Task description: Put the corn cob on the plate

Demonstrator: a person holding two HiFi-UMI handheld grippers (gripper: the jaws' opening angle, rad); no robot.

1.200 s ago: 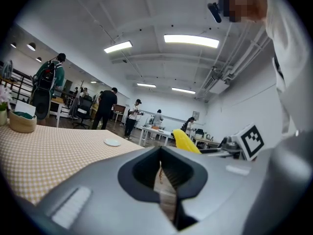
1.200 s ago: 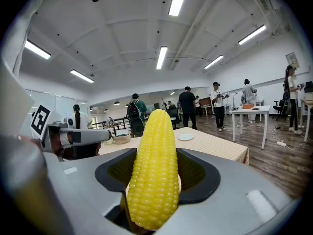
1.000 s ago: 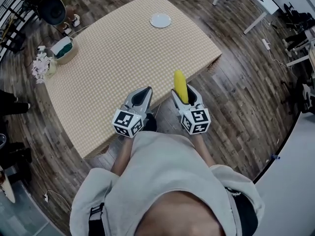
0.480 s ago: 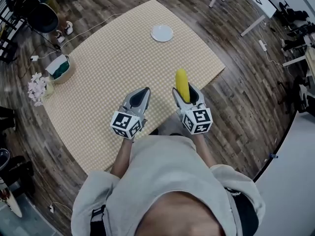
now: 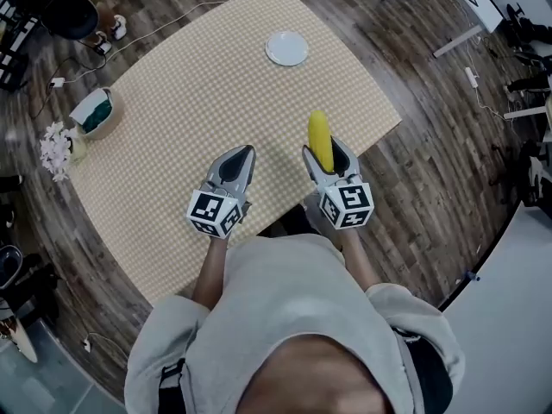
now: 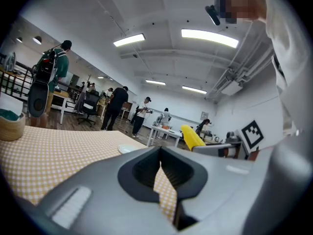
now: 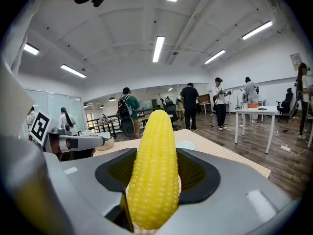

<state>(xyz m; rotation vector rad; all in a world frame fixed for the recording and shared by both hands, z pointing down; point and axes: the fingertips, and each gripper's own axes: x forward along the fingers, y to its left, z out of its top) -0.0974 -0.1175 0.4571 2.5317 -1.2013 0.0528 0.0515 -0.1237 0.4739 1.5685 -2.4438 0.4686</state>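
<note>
Right gripper [image 5: 322, 150] is clamped on the corn [image 5: 319, 138], jaws held fairly wide by the cob's thickness. Left gripper [image 5: 244, 152] is closed with its tips together, nothing between them.

Counts: 2 grippers, 1 corn, 1 plate [image 5: 286, 47], 1 table [image 5: 190, 102], 1 basket [image 5: 93, 113], 1 bunch of flowers [image 5: 53, 148].

Corn sits lengthwise between the right jaws. The thick end is down in the jaw pocket and the pointed end sticks out past the tips, aimed across the table. In the right gripper view it fills the gap, with both pads against its sides. It hangs in the air over the near part of the table, right of the left gripper and apart from it.

Plate lies flat near the table's far edge, well apart from the corn and roughly ahead of it. Basket and flowers sit at the table's left edge, on the floor side.
</note>
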